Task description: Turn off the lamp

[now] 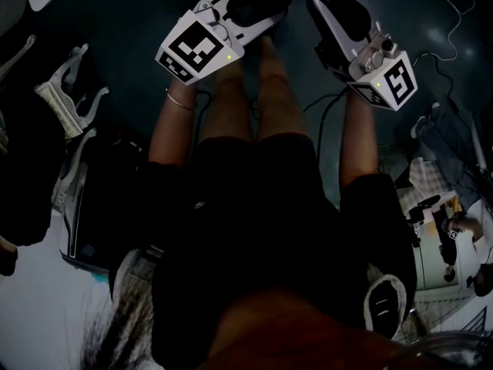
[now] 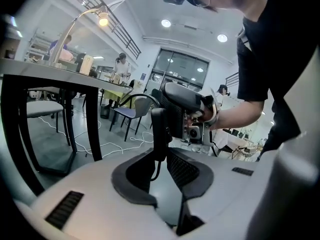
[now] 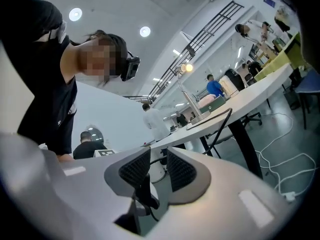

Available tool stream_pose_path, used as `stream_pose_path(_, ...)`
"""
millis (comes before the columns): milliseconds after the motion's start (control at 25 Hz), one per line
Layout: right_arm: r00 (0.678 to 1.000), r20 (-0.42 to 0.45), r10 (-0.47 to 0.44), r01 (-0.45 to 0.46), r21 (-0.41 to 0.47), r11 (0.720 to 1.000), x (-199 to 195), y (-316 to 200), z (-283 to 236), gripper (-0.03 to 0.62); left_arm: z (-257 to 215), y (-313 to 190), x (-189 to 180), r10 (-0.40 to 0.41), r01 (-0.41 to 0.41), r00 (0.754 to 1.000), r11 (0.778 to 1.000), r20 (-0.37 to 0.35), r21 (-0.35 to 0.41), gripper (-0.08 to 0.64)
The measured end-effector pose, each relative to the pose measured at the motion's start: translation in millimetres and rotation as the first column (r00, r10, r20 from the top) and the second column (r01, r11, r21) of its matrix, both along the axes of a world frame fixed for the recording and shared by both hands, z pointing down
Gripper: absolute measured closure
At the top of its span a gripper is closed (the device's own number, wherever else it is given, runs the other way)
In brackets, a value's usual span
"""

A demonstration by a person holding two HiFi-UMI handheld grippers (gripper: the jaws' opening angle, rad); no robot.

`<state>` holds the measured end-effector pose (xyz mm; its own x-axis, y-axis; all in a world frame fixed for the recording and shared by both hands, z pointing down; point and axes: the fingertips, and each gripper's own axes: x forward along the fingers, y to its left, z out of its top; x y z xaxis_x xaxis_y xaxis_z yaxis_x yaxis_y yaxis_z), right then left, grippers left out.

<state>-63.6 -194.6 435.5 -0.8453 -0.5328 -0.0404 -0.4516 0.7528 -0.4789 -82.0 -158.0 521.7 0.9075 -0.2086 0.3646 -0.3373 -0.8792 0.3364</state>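
Lamp (image 2: 103,19) stands on a long white table (image 2: 60,76), well away from both grippers and out of the head view. In the left gripper view its thin stem rises from the tabletop, leans right and arches over, so the long axis runs mostly upright and the lit head hangs at the arch's right end, facing down at the table. The right gripper view is tilted: there the same lamp (image 3: 187,68) shows far off on the table (image 3: 235,106), stem slanting up to the left, head glowing. Left gripper (image 2: 161,164): jaws apart, nothing between the pads; through the gap shows the right gripper (image 2: 182,111), held up in the person's hand (image 2: 212,115). Right gripper in its own view (image 3: 157,171): jaws apart by a narrow gap, nothing clamped, only the table edge beyond. A black cable (image 3: 220,121) loops off the table's near edge. Head view is dark: both grippers (image 1: 273,6) (image 1: 327,2) are raised side by side over the person's legs, the left one's marker cube (image 1: 196,48) facing up
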Motion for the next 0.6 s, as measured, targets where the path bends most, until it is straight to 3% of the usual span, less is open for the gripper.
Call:
stream_pose_path(240,0.995,-0.036,-0.095,0.094,-0.04,0.995,-8.4,14.5,18.4,0.499,-2.4,1.0,-5.6,-0.019,0.019,0.999,1.0,-0.046,0.004,0.483)
stream_pose_path(440,0.95,-0.144,-0.278,0.271,-0.063,0.96,-24.3,32.7,35.5,0.436,-8.3,-6.2,1.3,-0.026,0.026,0.998,1.0,-0.051,0.005,0.483)
stream_pose_path(600,0.935,-0.153,-0.32,0.309,-0.094,0.947,-32.0,35.9,43.6,0.433,-11.0,-4.9,2.9,-0.012,0.014,0.998,0.999,-0.066,0.03,0.483)
